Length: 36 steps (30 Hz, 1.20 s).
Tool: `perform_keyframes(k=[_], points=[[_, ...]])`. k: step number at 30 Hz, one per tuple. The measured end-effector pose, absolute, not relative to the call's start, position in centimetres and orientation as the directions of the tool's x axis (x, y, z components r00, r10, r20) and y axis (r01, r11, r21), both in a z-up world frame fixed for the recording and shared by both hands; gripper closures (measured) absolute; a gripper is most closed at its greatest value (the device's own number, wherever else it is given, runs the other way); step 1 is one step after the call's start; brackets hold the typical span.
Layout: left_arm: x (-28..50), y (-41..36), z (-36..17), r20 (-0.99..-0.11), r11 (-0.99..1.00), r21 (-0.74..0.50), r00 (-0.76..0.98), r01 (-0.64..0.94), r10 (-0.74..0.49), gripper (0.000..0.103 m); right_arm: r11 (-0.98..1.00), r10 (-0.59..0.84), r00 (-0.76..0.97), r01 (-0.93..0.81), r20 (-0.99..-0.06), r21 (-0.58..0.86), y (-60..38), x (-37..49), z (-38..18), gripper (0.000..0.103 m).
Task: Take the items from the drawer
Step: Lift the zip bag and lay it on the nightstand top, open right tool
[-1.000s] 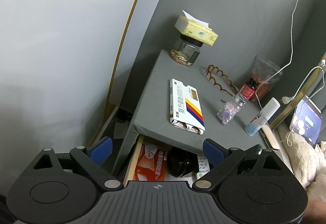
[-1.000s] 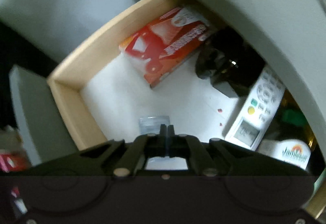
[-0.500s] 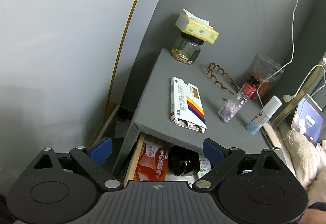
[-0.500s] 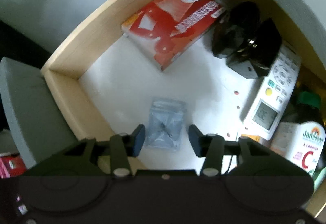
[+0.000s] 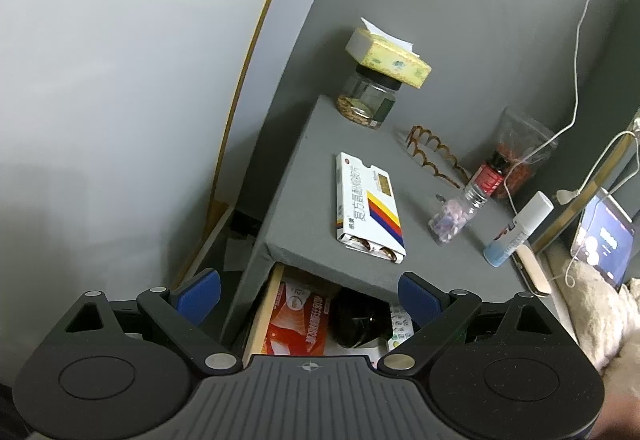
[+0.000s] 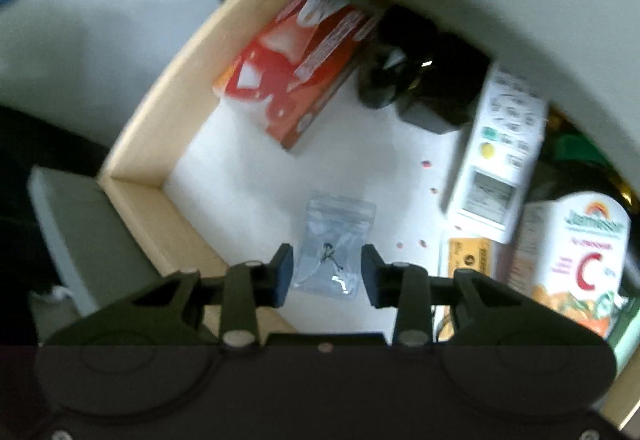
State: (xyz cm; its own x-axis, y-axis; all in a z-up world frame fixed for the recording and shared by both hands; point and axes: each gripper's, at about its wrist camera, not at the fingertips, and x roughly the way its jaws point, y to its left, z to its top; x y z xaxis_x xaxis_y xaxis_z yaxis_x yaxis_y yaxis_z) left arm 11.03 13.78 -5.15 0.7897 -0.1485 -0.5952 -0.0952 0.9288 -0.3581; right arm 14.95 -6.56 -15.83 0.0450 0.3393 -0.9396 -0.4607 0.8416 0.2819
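Note:
The wooden drawer [image 6: 160, 87] stands open under the grey nightstand top [image 5: 312, 175]. My right gripper [image 6: 326, 274] is open, its jaws on either side of a small clear zip bag [image 6: 336, 240] lying on the white drawer floor. The drawer also holds a red box [image 6: 296, 67], a black object [image 6: 404, 79], a white remote [image 6: 500, 159] and a vitamin C bottle [image 6: 580, 256]. My left gripper [image 5: 308, 292] is open and empty, held above the drawer front; the red box [image 5: 298, 320] shows below it.
On the nightstand top lie a white medicine box [image 5: 368, 203], a jar [image 5: 368, 95] with a tissue pack on it, a brown hair clip [image 5: 432, 155], a pill bottle [image 5: 460, 215], a red-labelled bottle [image 5: 490, 175] and a white tube [image 5: 520, 228]. A phone [image 5: 604, 240] lies at right.
My right gripper was shut one second ago and has opened wide. It has pulled back a little, so more of the zip bag shows between its jaws. The left gripper has barely moved.

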Motion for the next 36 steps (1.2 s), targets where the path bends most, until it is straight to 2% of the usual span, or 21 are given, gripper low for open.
perform_keyframes(k=[5,10,14,19,21,23,26,27,28,31,33,36], points=[[10.9,13.9,-5.1,-0.595,0.926,-0.362,0.790,-0.102,-0.146,0.010,0.845,0.413,0.140,-0.427,-0.900,0.321,-9.4,14.5,-11.2,0.067],[11.1,13.6,-5.2,-0.602,0.931,-0.351,0.785,-0.096,-0.146,0.010,0.857,0.446,0.304,-0.415,-0.842,0.305,-12.2,16.1,-3.8,0.067],[11.1,13.2,-5.3,-0.606,0.940,-0.330,0.783,-0.087,-0.140,0.010,0.907,0.348,0.386,-0.369,-0.855,0.203,-12.8,20.0,-4.3,0.067],[11.0,13.6,-5.4,-0.611,0.939,-0.329,0.781,-0.100,-0.131,0.010,0.943,0.232,0.385,-0.313,-0.893,0.111,-14.2,23.8,-5.8,0.064],[11.0,13.6,-5.6,-0.616,0.940,-0.324,0.777,-0.102,-0.128,0.010,0.947,0.230,0.408,-0.301,-0.883,0.108,-14.6,23.6,-5.8,0.056],[11.0,13.2,-5.7,-0.624,0.948,-0.305,0.771,-0.089,-0.128,0.010,0.949,0.251,0.451,-0.288,-0.857,0.127,-15.0,23.0,-5.7,0.056],[10.9,12.0,-6.0,-0.643,0.965,-0.260,0.754,-0.047,-0.136,0.010,0.944,0.324,0.538,-0.235,-0.779,0.230,-18.2,19.6,-3.6,0.055],[10.7,11.2,-6.1,-0.663,0.970,-0.242,0.734,-0.028,-0.145,0.010,0.937,0.349,0.553,-0.223,-0.756,0.270,-19.4,18.3,-3.2,0.053],[10.4,10.5,-6.1,-0.682,0.974,-0.228,0.715,-0.008,-0.154,0.010,0.929,0.370,0.560,-0.216,-0.742,0.301,-20.3,17.3,-3.1,0.044],[8.7,8.1,-6.1,-0.698,0.965,-0.254,0.680,0.059,-0.225,0.010,0.900,0.424,0.564,-0.177,-0.709,0.397,-23.8,13.3,-3.1,0.028],[7.8,6.6,-6.2,-0.709,0.964,-0.252,0.661,0.087,-0.245,0.010,0.892,0.428,0.589,-0.150,-0.686,0.427,-26.0,10.1,-3.6,0.022],[5.7,2.5,-7.1,-0.748,0.957,-0.253,0.599,0.142,-0.286,0.010,0.895,0.395,0.643,-0.106,-0.657,0.433,-28.7,6.4,-3.7,0.021]])
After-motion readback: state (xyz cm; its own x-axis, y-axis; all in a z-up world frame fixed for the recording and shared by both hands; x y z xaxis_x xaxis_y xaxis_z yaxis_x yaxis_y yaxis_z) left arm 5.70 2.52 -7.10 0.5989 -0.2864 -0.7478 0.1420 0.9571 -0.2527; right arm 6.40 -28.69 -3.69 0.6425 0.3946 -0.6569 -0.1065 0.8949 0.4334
